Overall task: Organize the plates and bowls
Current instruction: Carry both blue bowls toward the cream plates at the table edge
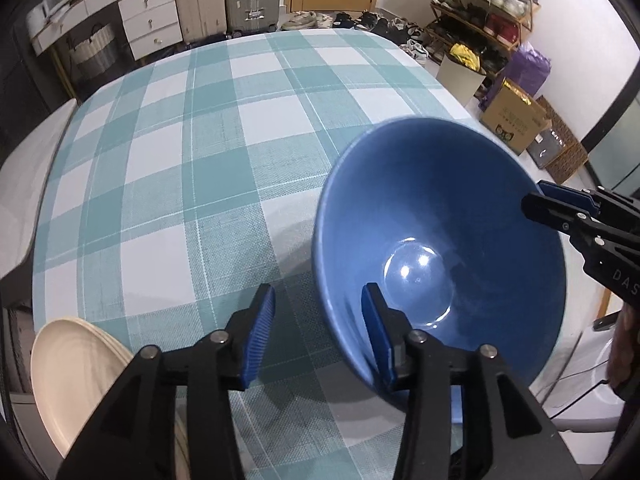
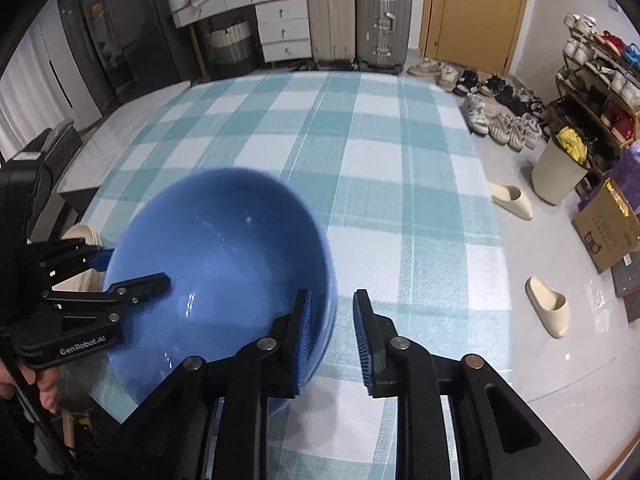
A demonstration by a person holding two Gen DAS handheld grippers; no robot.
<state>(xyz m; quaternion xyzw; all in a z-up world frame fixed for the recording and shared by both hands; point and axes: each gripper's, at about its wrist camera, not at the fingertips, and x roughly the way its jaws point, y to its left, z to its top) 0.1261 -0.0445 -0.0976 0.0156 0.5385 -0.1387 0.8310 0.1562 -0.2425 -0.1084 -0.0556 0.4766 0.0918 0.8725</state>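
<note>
A large blue bowl (image 1: 436,236) is held tilted above the teal checked tablecloth (image 1: 180,168). My left gripper (image 1: 318,312) straddles the bowl's near rim, one pad inside and one outside, with a wide gap, so it looks open. My right gripper (image 2: 330,316) straddles the opposite rim (image 2: 320,280) the same way, also with a gap. The right gripper's fingers (image 1: 560,212) show at the bowl's far rim in the left wrist view. The bowl (image 2: 216,264) fills the lower left of the right wrist view. Cream plates (image 1: 76,376) are stacked at the lower left.
The tablecloth (image 2: 380,168) covers the table. Beyond it stand suitcases (image 2: 360,16), a white drawer unit (image 2: 280,20), a shoe rack (image 2: 600,92), a bin (image 2: 560,168), a cardboard box (image 2: 608,228) and slippers (image 2: 548,304) on the floor.
</note>
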